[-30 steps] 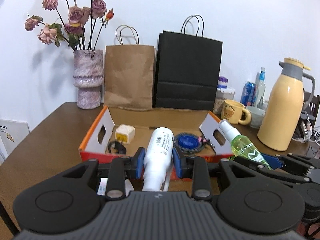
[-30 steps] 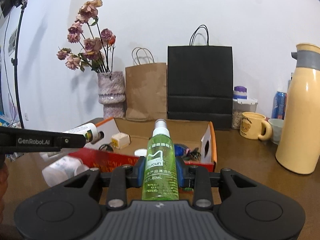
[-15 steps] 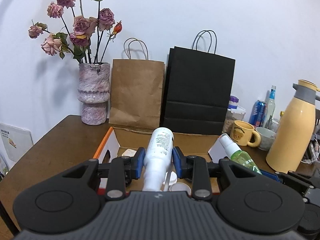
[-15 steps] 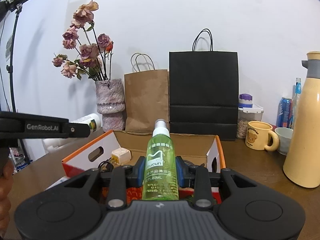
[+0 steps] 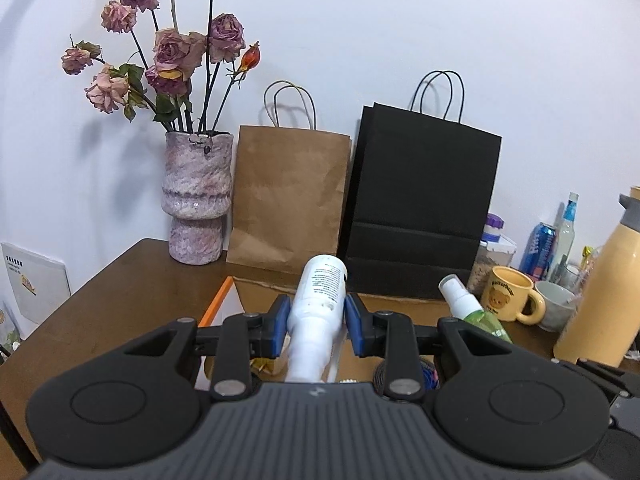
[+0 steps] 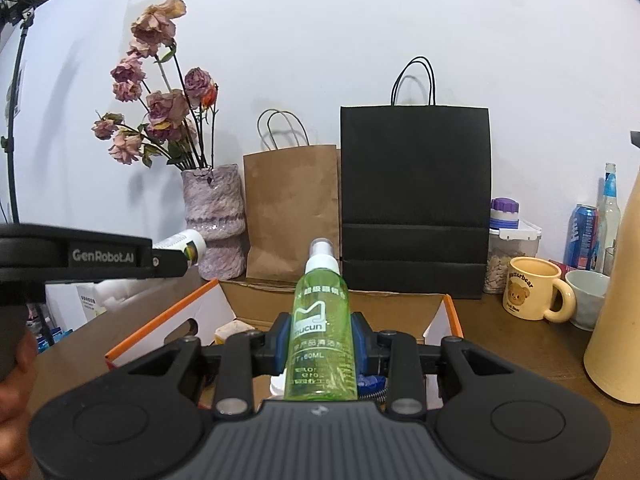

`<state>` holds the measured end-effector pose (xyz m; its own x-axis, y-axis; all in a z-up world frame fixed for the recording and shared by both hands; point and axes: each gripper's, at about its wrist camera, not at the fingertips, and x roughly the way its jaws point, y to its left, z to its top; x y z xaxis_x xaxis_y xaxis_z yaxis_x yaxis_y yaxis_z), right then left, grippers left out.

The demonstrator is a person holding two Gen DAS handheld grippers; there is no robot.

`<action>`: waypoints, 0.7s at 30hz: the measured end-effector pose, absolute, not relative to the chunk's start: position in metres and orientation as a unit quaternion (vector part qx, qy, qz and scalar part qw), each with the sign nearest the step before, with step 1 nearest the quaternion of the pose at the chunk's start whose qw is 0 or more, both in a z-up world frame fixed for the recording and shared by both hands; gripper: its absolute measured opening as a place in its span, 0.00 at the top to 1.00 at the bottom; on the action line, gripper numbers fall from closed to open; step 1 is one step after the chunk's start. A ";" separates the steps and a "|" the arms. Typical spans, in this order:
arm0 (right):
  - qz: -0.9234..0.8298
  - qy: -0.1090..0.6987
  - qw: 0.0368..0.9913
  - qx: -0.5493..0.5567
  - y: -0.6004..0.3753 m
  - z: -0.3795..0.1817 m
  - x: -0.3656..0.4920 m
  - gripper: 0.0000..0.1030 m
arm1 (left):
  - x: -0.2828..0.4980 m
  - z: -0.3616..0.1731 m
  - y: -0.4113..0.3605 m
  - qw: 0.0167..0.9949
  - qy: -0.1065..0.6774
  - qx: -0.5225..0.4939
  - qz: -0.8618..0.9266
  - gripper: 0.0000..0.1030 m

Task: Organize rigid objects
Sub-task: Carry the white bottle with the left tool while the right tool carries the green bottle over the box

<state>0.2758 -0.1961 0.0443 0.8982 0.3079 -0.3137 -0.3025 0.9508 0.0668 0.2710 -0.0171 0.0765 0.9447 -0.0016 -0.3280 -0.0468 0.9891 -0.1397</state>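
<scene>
the open cardboard box with orange edges (image 6: 404, 312) sits mostly hidden below both claws, its contents hard to make out. left gripper (image 5: 316, 328) clenched on a white plastic bottle (image 5: 320, 300), held above the box. right gripper (image 6: 322, 342) clamped around a green clear spray bottle (image 6: 322, 320), also over the box. far behind: brown paper bag (image 6: 292, 212), black paper bag (image 6: 416, 200), pink mottled vase (image 5: 196, 196); yellow bear mug (image 6: 532, 288) right.

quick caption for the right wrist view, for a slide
Right gripper clamps an upright green translucent spray bottle above an open orange-edged cardboard box on a brown wooden table.
</scene>
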 end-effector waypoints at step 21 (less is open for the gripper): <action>0.145 0.205 0.968 0.006 -0.183 0.020 0.359 0.71 | 0.346 0.054 0.000 0.974 0.208 -0.071 0.060 0.70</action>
